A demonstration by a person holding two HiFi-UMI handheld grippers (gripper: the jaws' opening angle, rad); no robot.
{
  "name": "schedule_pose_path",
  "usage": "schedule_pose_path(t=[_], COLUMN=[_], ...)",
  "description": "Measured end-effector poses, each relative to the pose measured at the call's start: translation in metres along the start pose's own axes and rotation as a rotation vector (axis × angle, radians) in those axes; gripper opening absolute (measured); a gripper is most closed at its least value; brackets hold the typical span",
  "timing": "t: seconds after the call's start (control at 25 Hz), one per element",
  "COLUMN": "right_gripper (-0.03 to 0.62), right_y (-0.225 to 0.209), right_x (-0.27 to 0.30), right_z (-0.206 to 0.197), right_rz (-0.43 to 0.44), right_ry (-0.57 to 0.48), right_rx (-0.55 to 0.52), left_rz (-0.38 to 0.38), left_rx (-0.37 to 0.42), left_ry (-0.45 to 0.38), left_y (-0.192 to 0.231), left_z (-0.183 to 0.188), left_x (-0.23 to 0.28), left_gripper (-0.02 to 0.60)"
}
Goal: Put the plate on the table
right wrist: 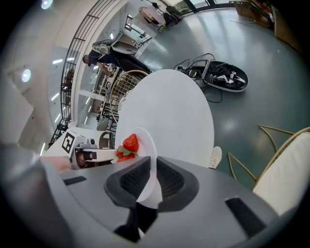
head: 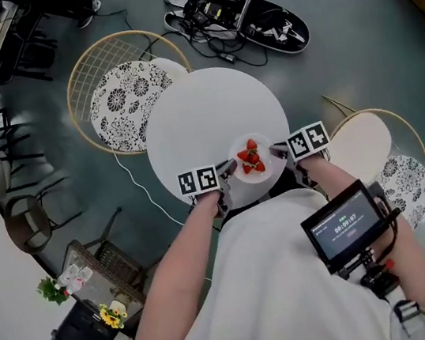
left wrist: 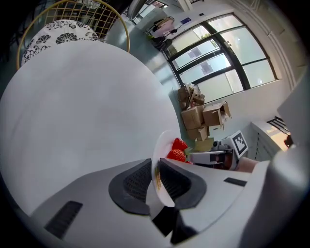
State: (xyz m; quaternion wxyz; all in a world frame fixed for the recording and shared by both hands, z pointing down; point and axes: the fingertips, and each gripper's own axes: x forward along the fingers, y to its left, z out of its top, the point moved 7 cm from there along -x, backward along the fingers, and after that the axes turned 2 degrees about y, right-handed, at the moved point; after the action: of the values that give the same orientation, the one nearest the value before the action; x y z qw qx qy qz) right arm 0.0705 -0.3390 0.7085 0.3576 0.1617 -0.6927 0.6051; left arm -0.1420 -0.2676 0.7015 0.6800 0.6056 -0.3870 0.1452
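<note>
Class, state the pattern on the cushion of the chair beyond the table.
The cushion: black floral print on white; clearest in head view.

i count one round white table (head: 204, 118) and one plate (head: 267, 172). on it sit red strawberries (head: 252, 159), three or four; i can't split the heap. two grippers: left gripper (head: 231, 169) at the plate's nine o'clock, right gripper (head: 276, 149) at three. two gold wire chairs (head: 116, 92), at the table's ten and four o'clock.

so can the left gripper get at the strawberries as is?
Probably not. The left gripper is shut on the plate rim, with the right gripper shut on the opposite rim. The strawberries lie uncovered mid-plate, but the left would have to let go first.
</note>
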Motion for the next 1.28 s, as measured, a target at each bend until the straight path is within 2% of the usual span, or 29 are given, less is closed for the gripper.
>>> schedule_pose_path(t=[0.28, 0.48, 0.72, 0.84, 1.0, 1.28], right_gripper=[0.038, 0.038, 0.037, 0.037, 0.037, 0.040], right_y=[-0.014, -0.020, -0.016, -0.010, -0.009, -0.004], right_x=[0.012, 0.021, 0.018, 0.016, 0.015, 0.017], right_z=[0.036, 0.062, 0.080, 0.084, 0.087, 0.088], right_rz=[-0.023, -0.049, -0.100, -0.121, -0.169, -0.261], right_ry=[0.018, -0.004, -0.033, -0.052, -0.077, -0.068], right_rx=[-0.037, -0.066, -0.115, -0.156, -0.206, -0.331], left_rz=[0.067, 0.120, 0.205, 0.261, 0.285, 0.387], left_rx=[0.038, 0.105, 0.216, 0.273, 0.304, 0.387], left_ry=[-0.006, -0.009, -0.018, -0.014, -0.022, 0.034], left_y=[0.006, 0.009, 0.002, -0.001, -0.006, -0.008], left_z=[0.030, 0.059, 0.077, 0.083, 0.088, 0.091], left_x=[0.016, 0.026, 0.031, 0.031, 0.034, 0.040], left_gripper=[0.037, 0.041, 0.050, 0.051, 0.054, 0.072])
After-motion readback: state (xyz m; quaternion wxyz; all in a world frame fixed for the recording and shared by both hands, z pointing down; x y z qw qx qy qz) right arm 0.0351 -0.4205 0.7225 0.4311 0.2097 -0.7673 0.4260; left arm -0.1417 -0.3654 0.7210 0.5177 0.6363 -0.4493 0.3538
